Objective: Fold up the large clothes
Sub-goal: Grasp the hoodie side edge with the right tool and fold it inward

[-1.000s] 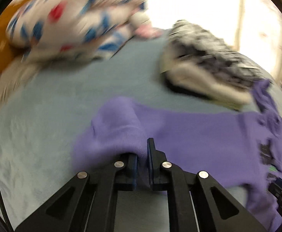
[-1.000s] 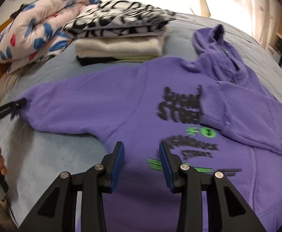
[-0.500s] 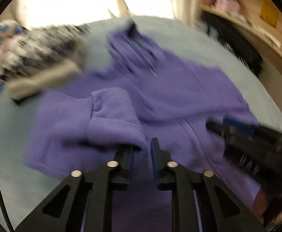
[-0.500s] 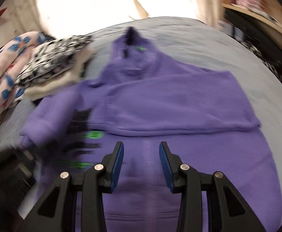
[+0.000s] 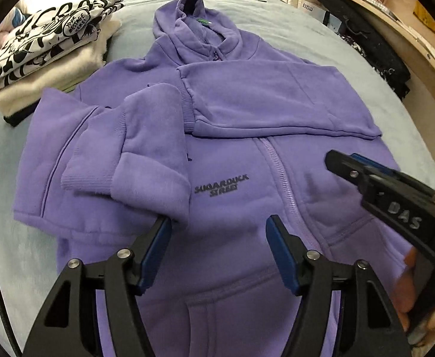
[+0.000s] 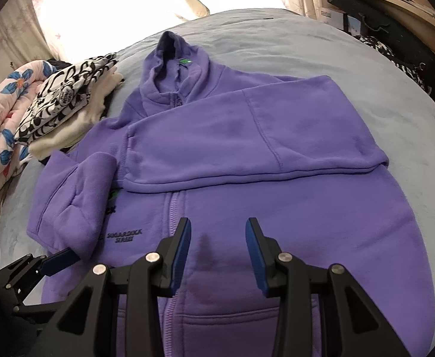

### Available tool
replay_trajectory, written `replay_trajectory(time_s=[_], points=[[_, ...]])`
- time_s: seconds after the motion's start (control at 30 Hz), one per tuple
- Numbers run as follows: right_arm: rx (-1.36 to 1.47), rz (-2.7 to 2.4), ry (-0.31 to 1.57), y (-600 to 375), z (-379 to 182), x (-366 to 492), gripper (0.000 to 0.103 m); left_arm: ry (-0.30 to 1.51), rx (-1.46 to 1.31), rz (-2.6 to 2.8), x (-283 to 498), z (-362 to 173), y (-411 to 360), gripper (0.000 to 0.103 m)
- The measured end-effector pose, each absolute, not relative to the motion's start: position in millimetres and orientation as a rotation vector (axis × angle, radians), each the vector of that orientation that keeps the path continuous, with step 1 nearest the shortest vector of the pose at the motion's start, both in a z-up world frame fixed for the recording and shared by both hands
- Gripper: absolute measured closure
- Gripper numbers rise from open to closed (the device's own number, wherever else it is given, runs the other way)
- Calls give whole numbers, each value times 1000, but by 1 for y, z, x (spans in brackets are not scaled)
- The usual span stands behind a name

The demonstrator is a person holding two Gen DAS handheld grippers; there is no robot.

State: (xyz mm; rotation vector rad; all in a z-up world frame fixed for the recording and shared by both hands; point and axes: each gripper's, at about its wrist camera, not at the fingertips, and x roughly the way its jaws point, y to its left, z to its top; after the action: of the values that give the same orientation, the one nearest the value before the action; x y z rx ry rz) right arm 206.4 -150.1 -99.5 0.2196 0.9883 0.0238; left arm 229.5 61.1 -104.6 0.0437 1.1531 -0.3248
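Observation:
A purple zip hoodie (image 5: pixel 265 160) lies front up on a grey-blue bed, hood at the far end; it also shows in the right wrist view (image 6: pixel 247 154). Its right sleeve (image 5: pixel 277 101) is folded flat across the chest. Its left sleeve (image 5: pixel 134 154) lies bunched on the left chest, cuff just beyond my left gripper. My left gripper (image 5: pixel 217 232) is open and empty over the lower front. My right gripper (image 6: pixel 218 238) is open and empty above the zip and pocket; it also shows at the right in the left wrist view (image 5: pixel 336 160).
A stack of folded clothes (image 5: pixel 47 56) topped by a black-and-white print sits at the far left of the bed (image 5: pixel 9 238). A floral quilt (image 6: pixel 3 125) lies beyond it. Wooden shelves (image 5: pixel 396 15) with dark bags stand at the right.
My left gripper carried the left sleeve over onto the chest, then opened and let it go. Both grippers swung to face the hoodie from its hem.

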Motion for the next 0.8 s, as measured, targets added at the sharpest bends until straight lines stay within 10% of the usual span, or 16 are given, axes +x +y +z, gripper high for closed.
replay_trajectory(time_s=[0.47, 0.57, 0.8], points=[[82, 212, 965, -85, -72, 204, 64, 1172, -91, -245, 171, -86, 154, 26], [11, 309, 945, -48, -65, 208, 44, 1158, -120, -176, 168, -85, 182, 26], [-302, 379, 923, 39, -82, 224, 41, 1155, -193, -129, 170, -92, 215, 26]])
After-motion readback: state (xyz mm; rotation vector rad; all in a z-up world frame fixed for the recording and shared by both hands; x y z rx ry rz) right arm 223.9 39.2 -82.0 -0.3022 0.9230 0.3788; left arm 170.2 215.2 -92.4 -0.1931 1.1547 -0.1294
